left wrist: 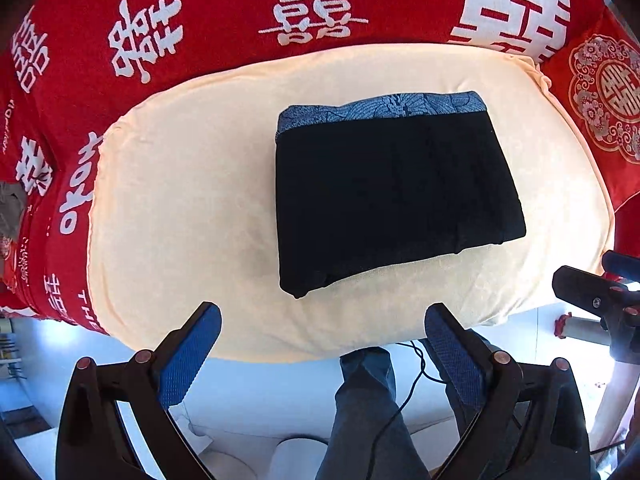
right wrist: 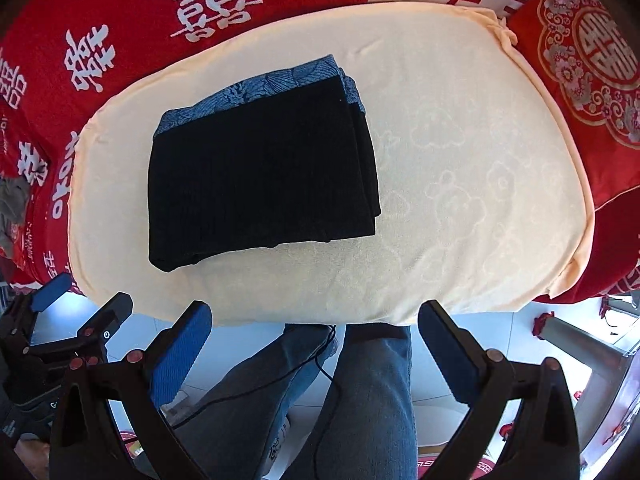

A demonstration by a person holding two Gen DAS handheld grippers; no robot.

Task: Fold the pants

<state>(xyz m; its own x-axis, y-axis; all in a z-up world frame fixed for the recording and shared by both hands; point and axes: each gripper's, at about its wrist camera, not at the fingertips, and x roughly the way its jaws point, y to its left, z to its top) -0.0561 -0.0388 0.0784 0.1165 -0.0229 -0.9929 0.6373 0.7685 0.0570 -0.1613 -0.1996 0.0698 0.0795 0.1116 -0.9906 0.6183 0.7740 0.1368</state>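
The black pants (left wrist: 394, 192) lie folded into a compact rectangle on a cream towel (left wrist: 192, 184), with a blue patterned waistband along the far edge. They also show in the right wrist view (right wrist: 260, 172), left of the towel's (right wrist: 460, 200) middle. My left gripper (left wrist: 322, 314) is open and empty, held back above the towel's near edge. My right gripper (right wrist: 316, 312) is open and empty too, near the front edge. Each gripper shows in the other's view: the right one (left wrist: 600, 296), the left one (right wrist: 86, 300).
The towel lies on a bed with a red cover (left wrist: 200, 20) printed with white characters. A red embroidered cushion (right wrist: 580, 80) sits at the right. The person's jeans legs (right wrist: 352, 400) and a black cable (right wrist: 304, 360) are below the bed edge. A grey cloth (right wrist: 12, 200) lies far left.
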